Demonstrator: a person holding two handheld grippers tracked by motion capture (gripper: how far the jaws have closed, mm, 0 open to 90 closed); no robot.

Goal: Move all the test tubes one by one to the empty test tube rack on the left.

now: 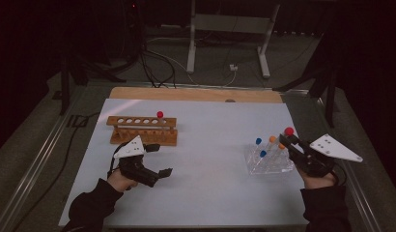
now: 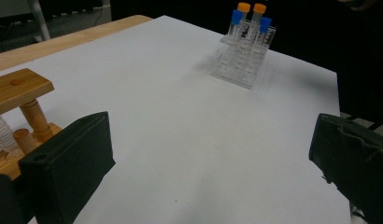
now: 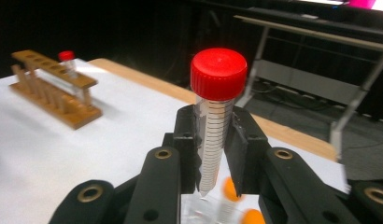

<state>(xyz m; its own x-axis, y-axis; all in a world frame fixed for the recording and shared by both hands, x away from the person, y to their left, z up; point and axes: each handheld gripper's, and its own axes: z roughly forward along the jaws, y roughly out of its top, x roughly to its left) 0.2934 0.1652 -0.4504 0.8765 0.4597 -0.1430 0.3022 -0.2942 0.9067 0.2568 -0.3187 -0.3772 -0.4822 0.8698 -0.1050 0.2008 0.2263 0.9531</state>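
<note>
Red-capped tube (image 3: 213, 135) sits pinched in the right gripper (image 3: 212, 140) at three o'clock; left gripper (image 2: 203, 158) spread wide at nine.

You have a red-capped graduated tube (image 3: 216, 126) upright in the centre of the right gripper view, clamped between the fingers (image 3: 187, 140), its pointed tip just above the clear plastic rack (image 1: 271, 162). In the high view that rack sits at right of centre on the table and holds two blue-capped tubes (image 1: 258, 141) and two orange-capped tubes (image 1: 272, 139), leaning. Your wooden rack (image 1: 143, 129) stands at left of centre with a row of round holes on top; another red-capped tube (image 1: 160, 115) stands upright in a hole near its right end.
</note>
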